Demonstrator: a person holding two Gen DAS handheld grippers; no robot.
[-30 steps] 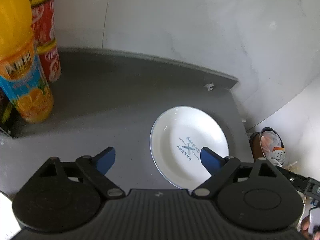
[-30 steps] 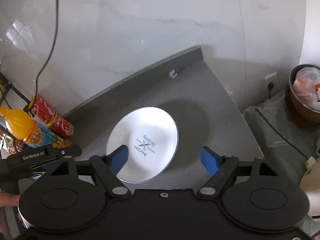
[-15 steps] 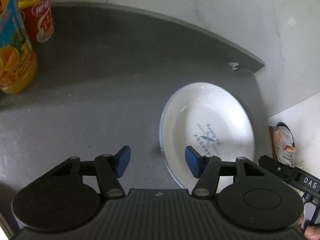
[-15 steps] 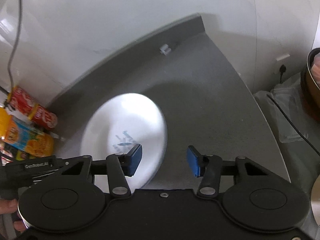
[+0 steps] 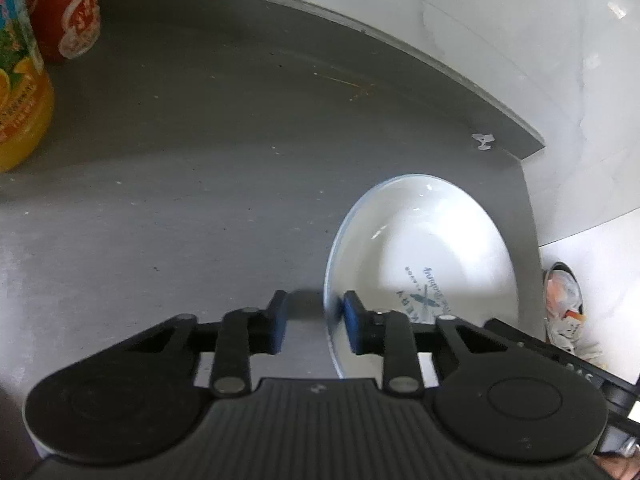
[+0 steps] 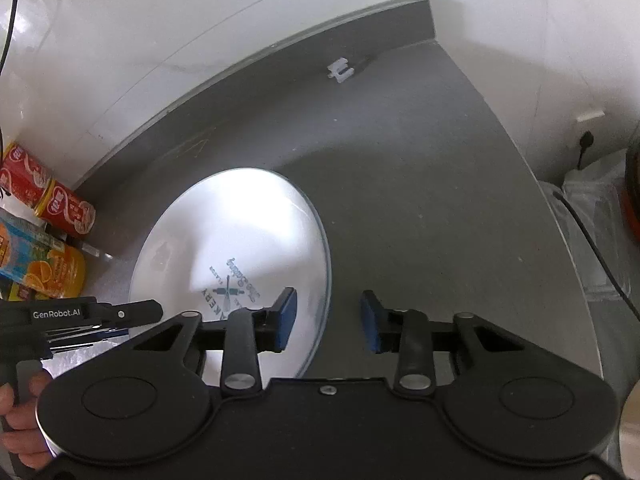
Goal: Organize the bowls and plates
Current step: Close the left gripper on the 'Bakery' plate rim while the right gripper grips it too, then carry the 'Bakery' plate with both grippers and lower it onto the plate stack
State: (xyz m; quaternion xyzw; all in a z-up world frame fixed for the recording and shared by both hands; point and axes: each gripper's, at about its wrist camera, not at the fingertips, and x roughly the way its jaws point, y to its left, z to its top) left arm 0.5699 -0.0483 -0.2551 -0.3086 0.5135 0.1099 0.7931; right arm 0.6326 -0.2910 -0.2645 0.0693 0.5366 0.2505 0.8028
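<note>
A white plate (image 5: 432, 240) (image 6: 232, 232) with a thin blue rim and a blue bakery logo lies on the grey counter (image 5: 200, 160) (image 6: 420, 200). My left gripper (image 5: 314, 322) straddles the plate's left rim. Its right pad sits over the plate, its left pad stands on the counter side, and a gap still shows. My right gripper (image 6: 329, 322) straddles the opposite rim, one pad above the plate and one beyond it. Its jaws stand wider apart and touch nothing. No bowl is in view.
An orange juice bottle (image 5: 20, 100) (image 6: 44, 268) and red cans (image 5: 68, 12) (image 6: 64, 208) stand at the counter's left. A small white clip (image 5: 483, 142) (image 6: 340, 70) lies by the back wall. A bin (image 5: 564, 300) sits past the counter's right edge.
Both grippers have come down and forward onto the plate, each now over a rim. Both pairs of jaws have narrowed steadily, the left more than the right.
</note>
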